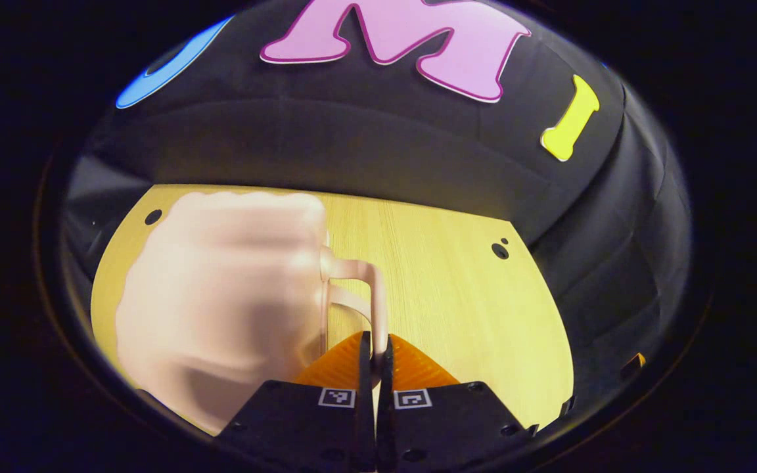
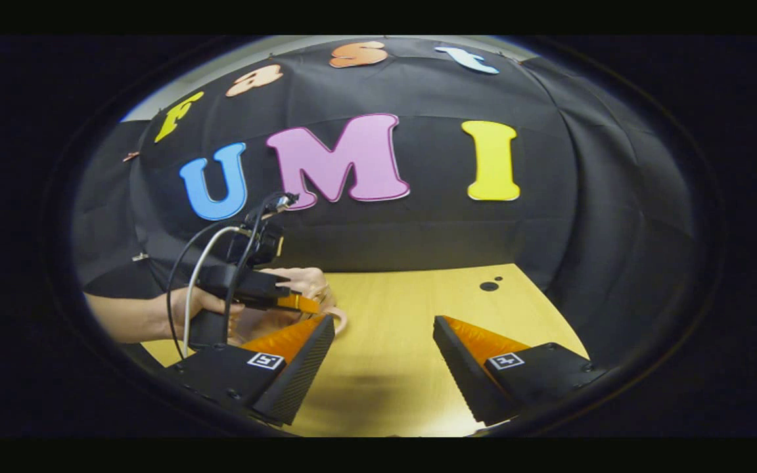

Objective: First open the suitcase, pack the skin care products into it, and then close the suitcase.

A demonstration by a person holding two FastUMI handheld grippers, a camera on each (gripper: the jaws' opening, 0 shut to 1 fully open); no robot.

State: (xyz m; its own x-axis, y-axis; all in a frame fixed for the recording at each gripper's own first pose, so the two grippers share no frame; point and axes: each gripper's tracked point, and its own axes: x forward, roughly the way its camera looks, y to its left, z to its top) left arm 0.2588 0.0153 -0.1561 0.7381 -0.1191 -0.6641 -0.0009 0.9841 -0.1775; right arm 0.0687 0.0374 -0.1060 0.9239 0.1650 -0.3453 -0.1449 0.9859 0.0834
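A small pale pink suitcase point(image 1: 221, 295) stands blurred on the wooden table point(image 1: 457, 276), left of centre in the left gripper view. Its thin curved handle point(image 1: 372, 289) sticks out to the right. My left gripper point(image 1: 376, 348) is shut on that handle, both fingers pressed against it. In the right gripper view the same suitcase point(image 2: 303, 279) sits at the left, half hidden behind the left gripper point(image 2: 306, 303) and the hand holding it. My right gripper point(image 2: 384, 341) hovers open over the table point(image 2: 405, 295) with nothing between its fingers, to the right of the suitcase.
The black cloth wall rises right behind the table's far edge. A dark round hole point(image 1: 500, 250) marks the tabletop near its far right corner, and the right gripper view has that hole point(image 2: 488, 286) too. A forearm point(image 2: 135, 318) and cables point(image 2: 194, 276) come in from the left.
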